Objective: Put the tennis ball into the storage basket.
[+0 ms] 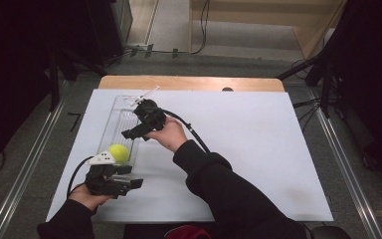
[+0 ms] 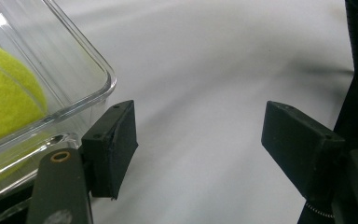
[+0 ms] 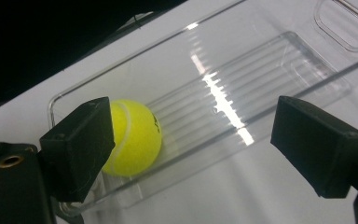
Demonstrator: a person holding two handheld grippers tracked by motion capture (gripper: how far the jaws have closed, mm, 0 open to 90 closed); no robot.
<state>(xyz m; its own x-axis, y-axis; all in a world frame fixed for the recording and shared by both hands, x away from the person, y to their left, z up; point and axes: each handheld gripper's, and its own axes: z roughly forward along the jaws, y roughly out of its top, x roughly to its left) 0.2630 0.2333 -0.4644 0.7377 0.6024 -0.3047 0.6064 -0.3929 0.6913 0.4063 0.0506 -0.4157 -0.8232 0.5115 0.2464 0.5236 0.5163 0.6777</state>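
Yellow-green tennis ball point(image 3: 133, 137) sitting in the near end of a clear plastic tray point(image 3: 270, 84), left gripper point(image 2: 198, 149) hovering just beside it, jaws apart, right gripper point(image 3: 191, 149) gaping wide over the tray

Tennis ball point(image 2: 7, 93): cut by the frame edge in the left gripper view, blurred behind the clear tray point(image 2: 74, 70) wall.
Same ball, right gripper view: near side hidden behind one jaw.
Tray's far end: covered by right gripper point(image 1: 135, 130), high view.
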